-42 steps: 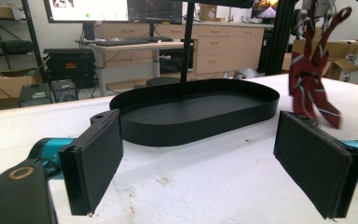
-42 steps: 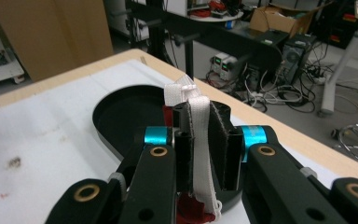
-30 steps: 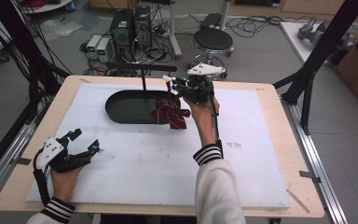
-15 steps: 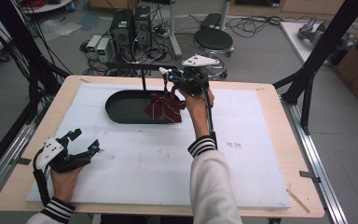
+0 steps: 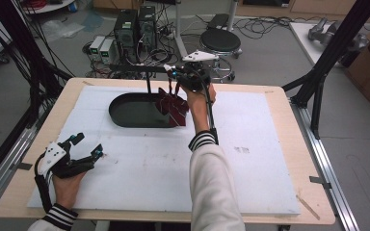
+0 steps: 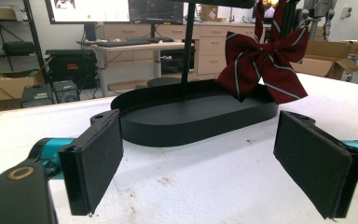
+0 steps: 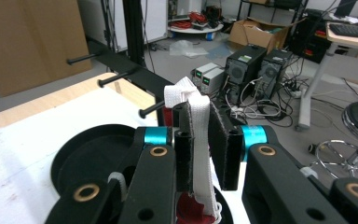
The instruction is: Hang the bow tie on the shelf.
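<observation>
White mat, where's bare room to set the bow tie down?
The white mat is bare right of the right forearm, and between the left gripper and that forearm. It is crowded at the back, where the black oval base, its post and the bow tie sit.

My right gripper point(image 5: 173, 81) is hanging the bow tie point(image 5: 172, 105) over the base's point(image 5: 130, 113) right end; my left gripper point(image 5: 87, 146) is sitting well apart, front left.

Bow tie point(image 6: 260, 63) of maroon woven cloth with pale stripes and slight sheen, white ribbed elastic strap point(image 7: 199, 140), matt black smooth stand base point(image 6: 200, 114), matt black padded jaw faces, white scuffed tabletop sheet point(image 5: 250, 159), pale bare wood table edge point(image 5: 289, 103).
</observation>
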`<control>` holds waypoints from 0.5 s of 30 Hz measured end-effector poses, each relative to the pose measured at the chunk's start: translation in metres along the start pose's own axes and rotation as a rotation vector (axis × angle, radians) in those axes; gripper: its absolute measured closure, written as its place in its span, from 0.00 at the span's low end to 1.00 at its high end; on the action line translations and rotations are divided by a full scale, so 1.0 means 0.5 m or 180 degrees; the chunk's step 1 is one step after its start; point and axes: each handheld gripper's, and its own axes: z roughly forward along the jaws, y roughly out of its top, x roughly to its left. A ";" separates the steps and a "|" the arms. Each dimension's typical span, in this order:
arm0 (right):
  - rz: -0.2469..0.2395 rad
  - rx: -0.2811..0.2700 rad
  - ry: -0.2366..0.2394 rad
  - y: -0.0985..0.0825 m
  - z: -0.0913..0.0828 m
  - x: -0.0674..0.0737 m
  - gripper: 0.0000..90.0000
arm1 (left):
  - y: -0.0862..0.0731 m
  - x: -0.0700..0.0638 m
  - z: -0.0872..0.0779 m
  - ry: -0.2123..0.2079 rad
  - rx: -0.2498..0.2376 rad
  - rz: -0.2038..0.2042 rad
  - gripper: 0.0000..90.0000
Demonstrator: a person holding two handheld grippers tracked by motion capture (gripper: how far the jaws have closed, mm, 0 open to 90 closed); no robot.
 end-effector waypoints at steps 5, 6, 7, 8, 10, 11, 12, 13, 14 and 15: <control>0.0034 -0.0004 -0.0049 -0.001 0.019 -0.008 0.89 | 0.000 0.000 0.000 0.0001 0.0000 0.0003 0.18; 0.0044 0.0030 -0.0043 0.002 0.023 -0.010 0.89 | 0.000 0.000 -0.001 0.0000 -0.0003 0.0000 0.18; 0.0020 0.0028 -0.0050 0.006 0.026 -0.011 0.89 | 0.000 0.000 -0.001 0.0000 -0.0003 0.0000 0.18; -0.0023 -0.0026 -0.0103 0.009 0.027 -0.010 0.89 | 0.000 -0.001 0.000 0.0001 -0.0014 -0.0013 0.18; -0.0031 -0.0042 -0.0105 0.011 0.029 -0.013 0.89 | 0.000 -0.001 0.000 0.0003 -0.0022 -0.0015 0.18; 0.0002 -0.0012 -0.0144 0.011 0.033 -0.019 0.89 | 0.000 -0.001 0.000 0.0001 -0.0021 -0.0014 0.18; 0.0006 -0.0019 -0.0152 0.009 0.034 -0.023 0.89 | 0.000 -0.001 0.000 0.0001 -0.0021 -0.0014 0.18; 0.0006 -0.0019 -0.0152 0.009 0.034 -0.023 0.89 | 0.000 -0.001 -0.001 -0.0003 -0.0015 -0.0014 0.18; 0.0046 -0.0032 -0.0157 0.004 0.037 -0.032 0.89 | 0.000 -0.001 -0.001 -0.0003 -0.0016 -0.0014 0.18; 0.0046 -0.0032 -0.0157 0.004 0.037 -0.032 0.89 | 0.000 0.000 -0.001 -0.0003 -0.0007 -0.0005 0.18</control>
